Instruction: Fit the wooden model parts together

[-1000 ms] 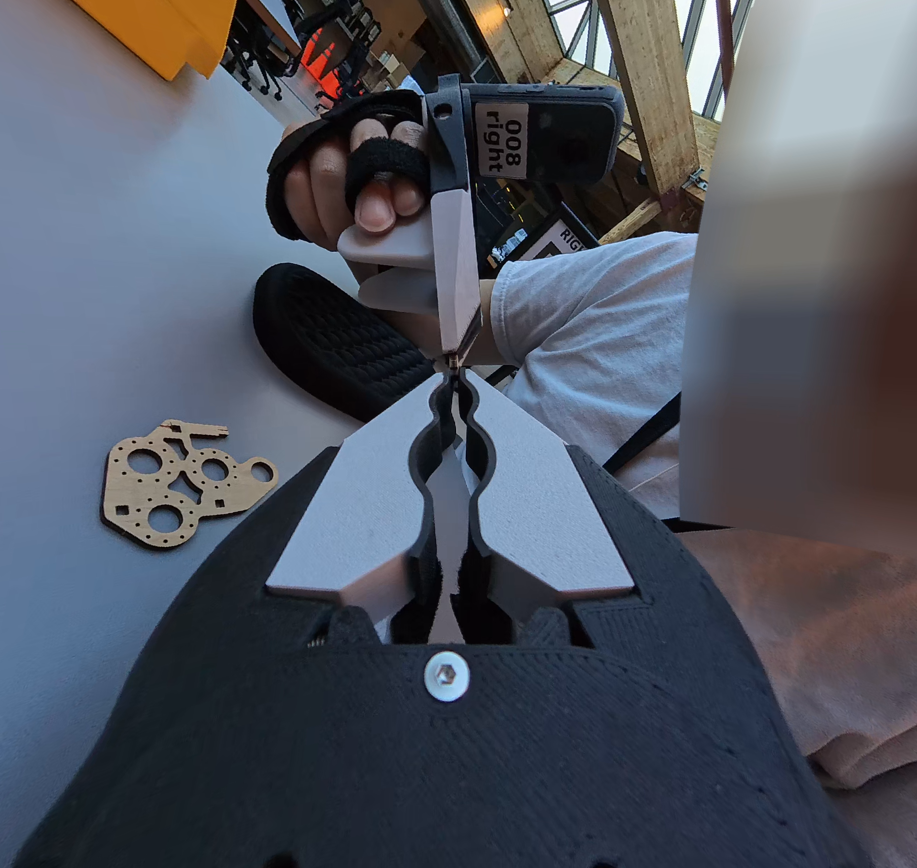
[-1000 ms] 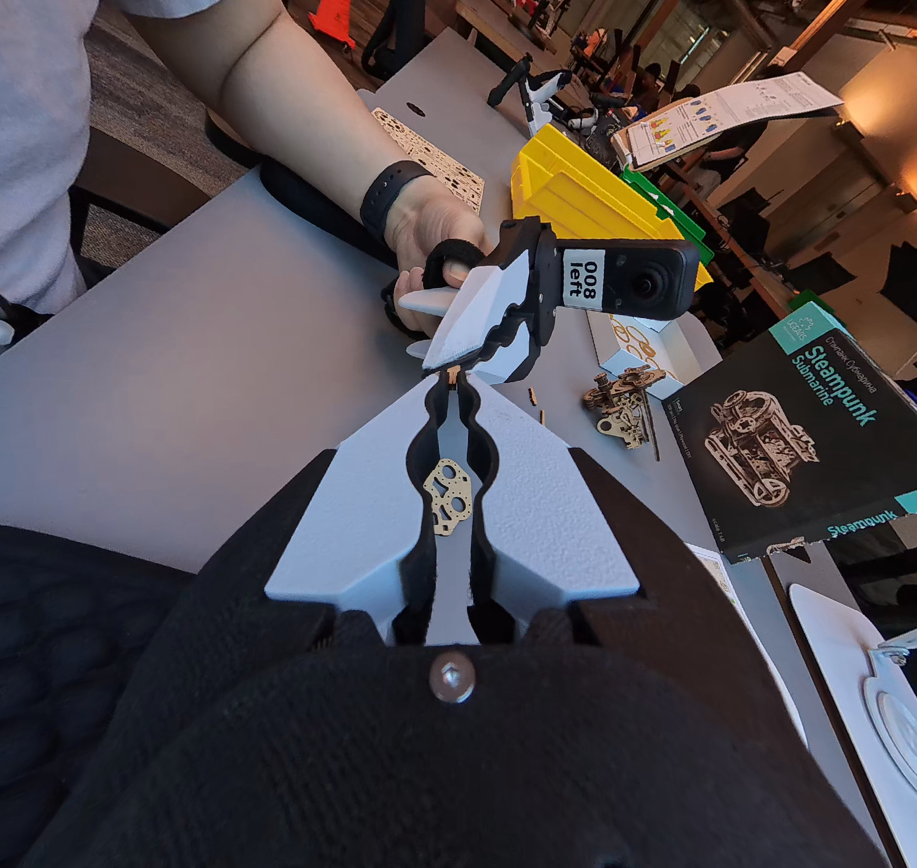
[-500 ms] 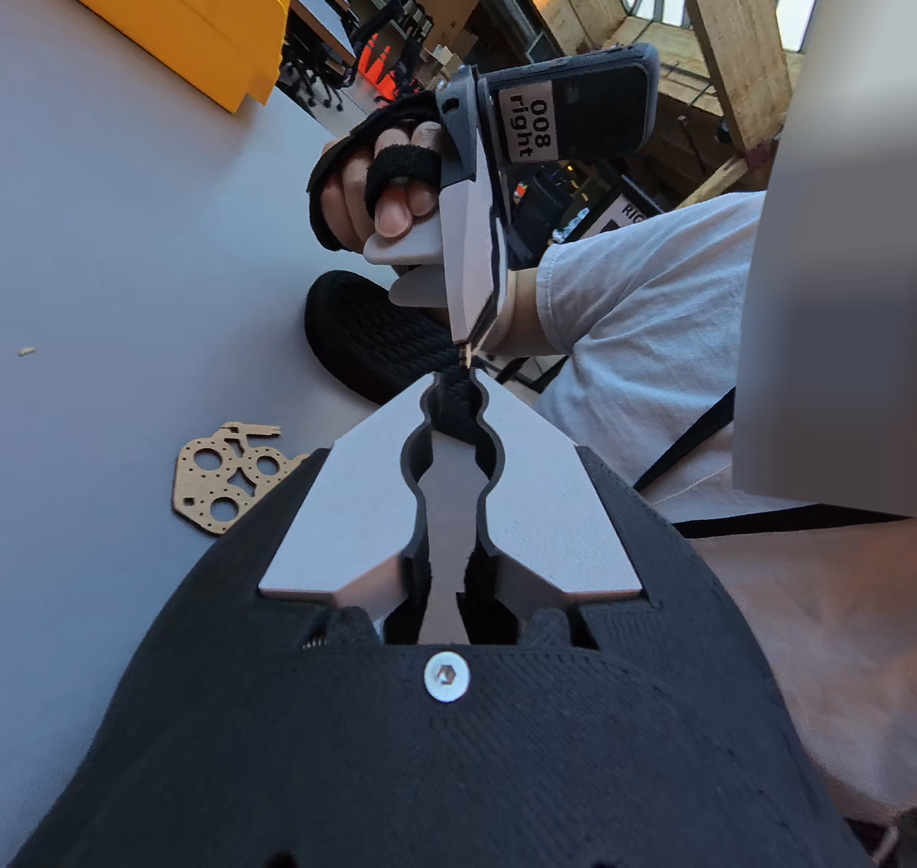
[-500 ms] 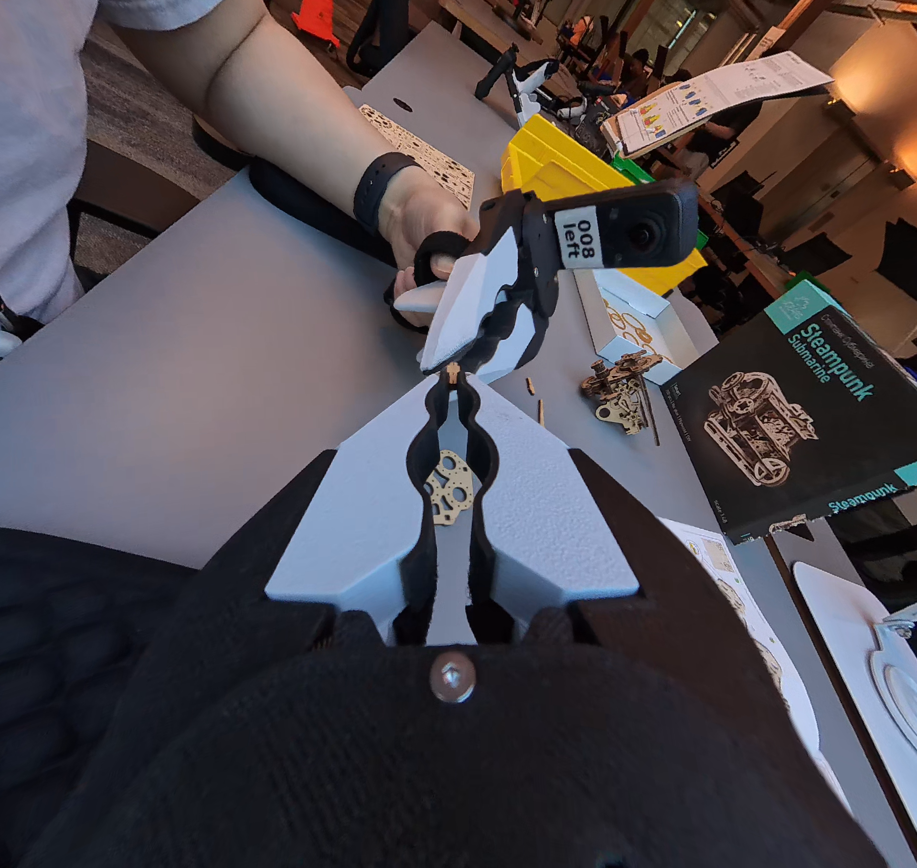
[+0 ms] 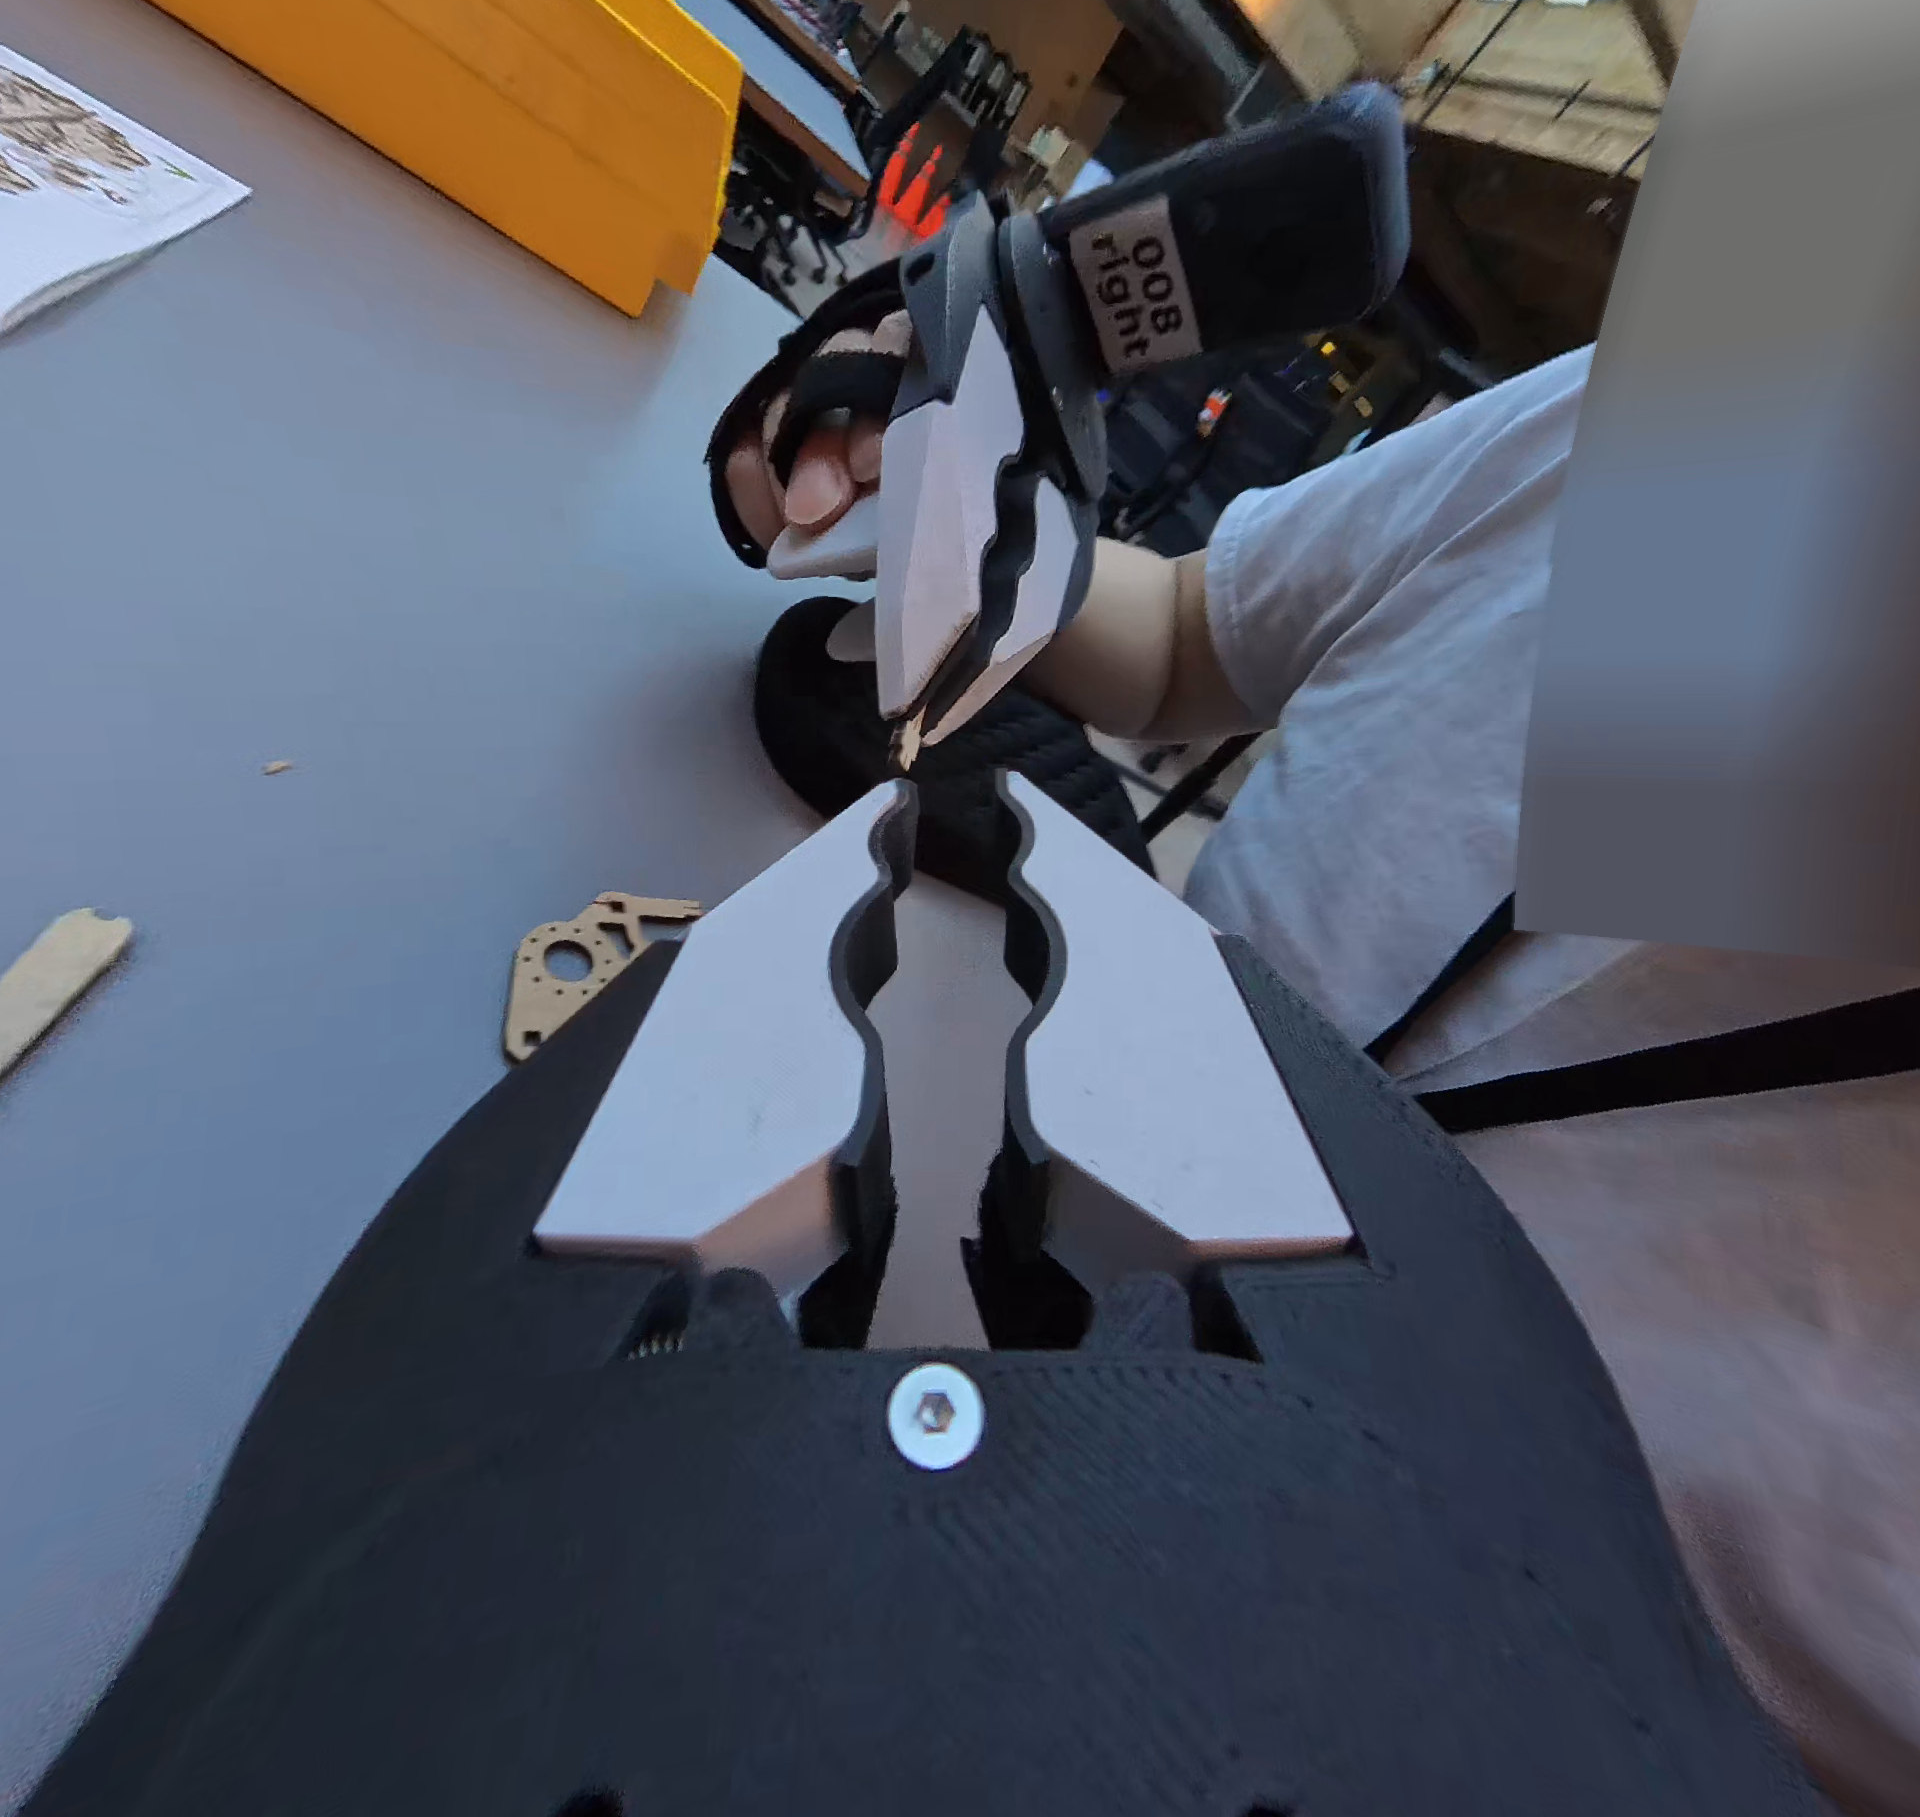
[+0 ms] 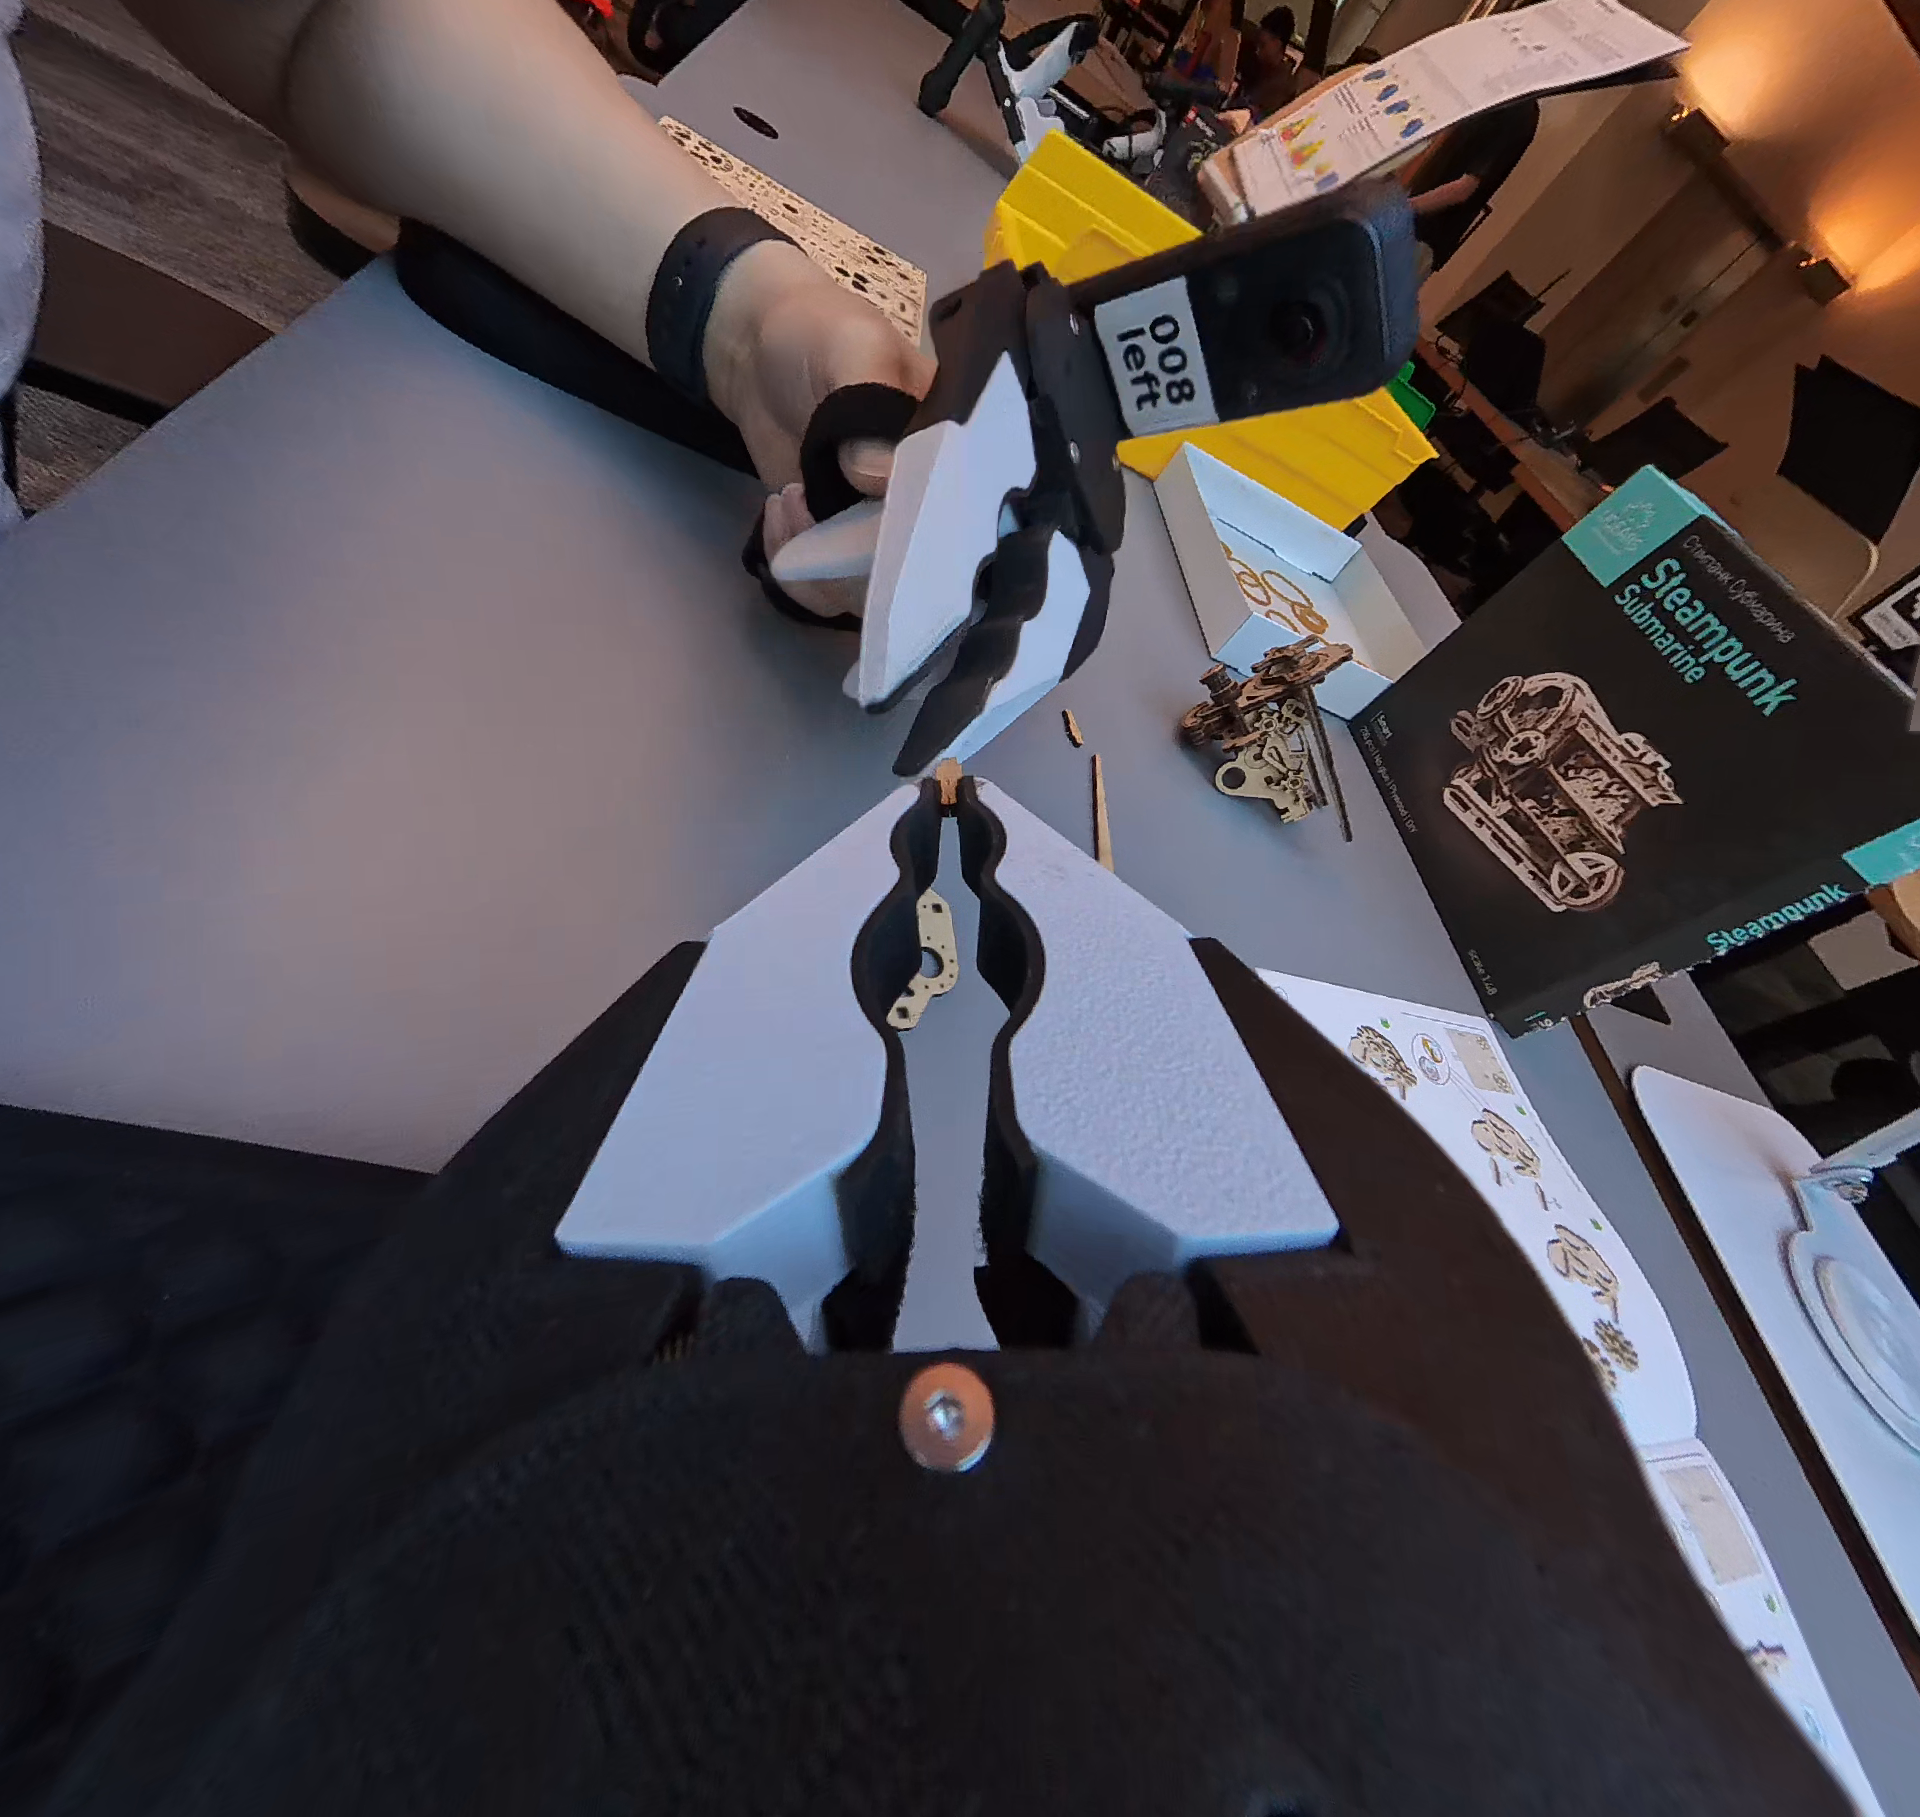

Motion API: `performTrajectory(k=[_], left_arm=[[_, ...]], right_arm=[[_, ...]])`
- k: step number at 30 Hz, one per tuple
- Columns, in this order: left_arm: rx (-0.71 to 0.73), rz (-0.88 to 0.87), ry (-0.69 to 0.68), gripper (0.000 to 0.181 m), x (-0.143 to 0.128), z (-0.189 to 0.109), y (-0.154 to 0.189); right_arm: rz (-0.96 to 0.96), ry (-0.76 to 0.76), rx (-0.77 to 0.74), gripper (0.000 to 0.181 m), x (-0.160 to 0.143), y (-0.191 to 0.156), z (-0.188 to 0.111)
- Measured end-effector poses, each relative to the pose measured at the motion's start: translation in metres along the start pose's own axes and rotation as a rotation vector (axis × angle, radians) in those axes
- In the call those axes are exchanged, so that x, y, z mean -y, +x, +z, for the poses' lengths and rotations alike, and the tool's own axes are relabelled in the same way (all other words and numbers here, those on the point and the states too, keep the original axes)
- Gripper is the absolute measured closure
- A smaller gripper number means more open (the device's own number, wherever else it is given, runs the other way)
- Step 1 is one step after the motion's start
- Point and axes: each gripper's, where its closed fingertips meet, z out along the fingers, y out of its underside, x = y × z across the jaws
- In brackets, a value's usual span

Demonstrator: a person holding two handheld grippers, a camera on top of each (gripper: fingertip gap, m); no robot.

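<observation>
My right gripper [image 6: 948, 799] is shut on a small wooden peg [image 6: 948, 780] at its fingertips. In the left wrist view the right gripper [image 5: 914, 718] comes down from above with the peg [image 5: 906, 749] sticking out of its tip. My left gripper [image 5: 954, 788] is open and empty, its tips just below the peg. In the right wrist view the left gripper [image 6: 930, 741] sits tip to tip with the right one. A flat wooden plate with round holes [image 5: 577, 967] lies on the grey table [image 5: 364, 572]; it also shows between the right fingers [image 6: 928, 946].
A yellow bin [image 6: 1101, 219], a small white box [image 6: 1268, 562], a partly built wooden assembly [image 6: 1262, 728] and a black kit box [image 6: 1621, 759] stand to the right. An instruction sheet [image 6: 1475, 1144] lies near them. A wooden strip [image 5: 52, 978] lies at the left. Only a small space, under 4 cm, lies between the two pairs of fingers. The partly built wooden assembly [image 6: 1262, 728] is about equally far from each gripper, around 25 centimeters.
My left gripper has opened and let go of the small peg, which stays in the right gripper. Both grippers have tilted and the view has swung over the table.
</observation>
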Motion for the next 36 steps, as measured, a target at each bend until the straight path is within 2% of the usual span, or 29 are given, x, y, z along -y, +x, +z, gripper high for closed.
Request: performTrajectory(k=[3,13,18,22,25,29,31,33,36], left_arm=[[-0.08,-0.1,0.035,0.175,0.003,-0.001,0.003],[-0.043,-0.093,-0.039,0.181,-0.009,0.003,-0.001],[-0.069,-0.118,-0.015,0.181,-0.006,0.002,0.002],[-0.041,-0.133,0.006,0.181,-0.002,-0.003,-0.004],[0.029,-0.137,0.001,0.181,-0.002,-0.008,-0.016],[0.241,-0.037,-0.076,0.181,-0.012,-0.018,-0.046],[0.32,0.018,-0.104,0.181,-0.014,-0.022,-0.056],[0.328,0.041,-0.079,0.175,-0.01,-0.02,-0.055],[0.274,-0.018,-0.008,0.173,-0.001,-0.016,-0.047]], right_arm=[[-0.01,0.004,-0.017,0.179,0.002,0.002,0.0],[-0.003,0.023,-0.012,0.179,0.003,0.0,0.002],[-0.004,0.014,-0.019,0.179,0.001,0.0,0.003],[0.021,-0.058,-0.082,0.179,-0.017,0.015,0.001],[0.077,-0.095,-0.117,0.179,-0.033,0.027,-0.003],[0.158,-0.129,-0.096,0.179,-0.047,0.029,-0.004],[0.167,-0.116,-0.058,0.179,-0.044,0.023,0.0],[0.153,-0.105,-0.062,0.179,-0.04,0.021,0.004],[0.125,-0.09,-0.058,0.179,-0.032,0.017,0.009]])
